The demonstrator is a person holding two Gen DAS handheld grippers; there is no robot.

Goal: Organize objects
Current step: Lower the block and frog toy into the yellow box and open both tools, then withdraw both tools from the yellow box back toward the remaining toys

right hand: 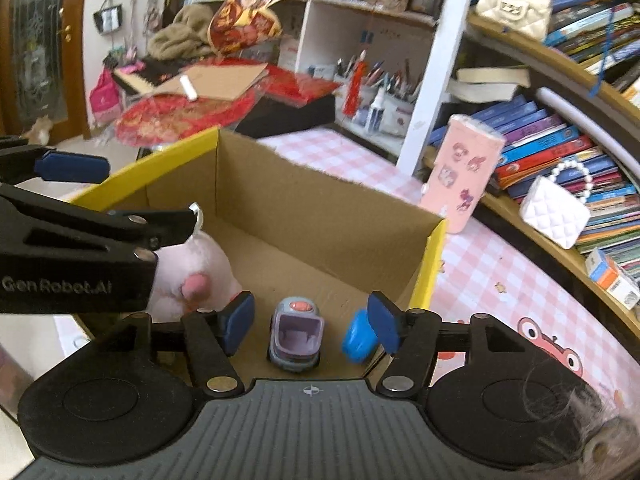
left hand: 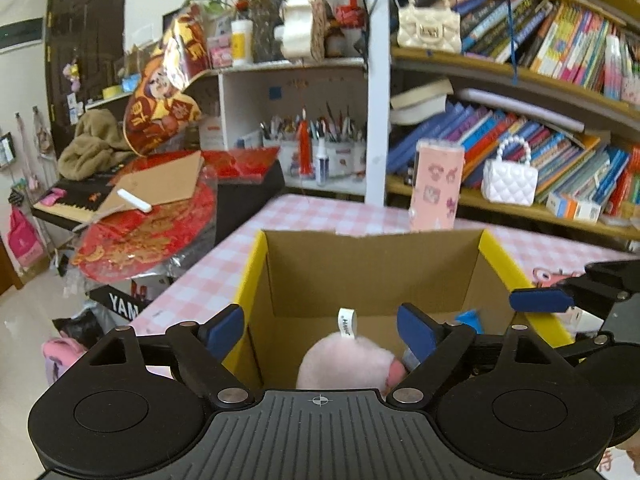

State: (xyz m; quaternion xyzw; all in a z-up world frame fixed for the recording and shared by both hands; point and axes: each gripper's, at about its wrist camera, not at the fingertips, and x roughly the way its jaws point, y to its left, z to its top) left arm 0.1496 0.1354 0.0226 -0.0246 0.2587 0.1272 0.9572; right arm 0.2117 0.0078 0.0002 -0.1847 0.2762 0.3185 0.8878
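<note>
Both grippers are poised over the cardboard box [right hand: 320, 208] on the pink checked tablecloth [right hand: 500, 264], and both are empty. The left gripper [left hand: 320, 330] stands wide, its blue pads clear on either side of the pink plush toy [left hand: 348, 364], which sits on the box floor with its white label sticking up. The right gripper [right hand: 312, 322] is spread about halfway, nothing pinched; the little purple toy car [right hand: 296, 336] rests on the cardboard between its fingers, untouched as far as I can see. A blue round piece [right hand: 358, 340] lies just beside the right-hand pad, by the yellow-edged wall.

So this reads to me as the release, with both toys let go inside. To finish it cleanly, I'd say lift straight up, jaws kept apart, so no pad snags the plush fur or nudges the car rolling. The right one wants care: that blue piece is nearly against its pad, and the box wall is close. The left should clear the plush's label before swinging away.

The pink sticker-covered case [right hand: 464, 172] standing behind the box looks like a candidate to fetch.
</note>
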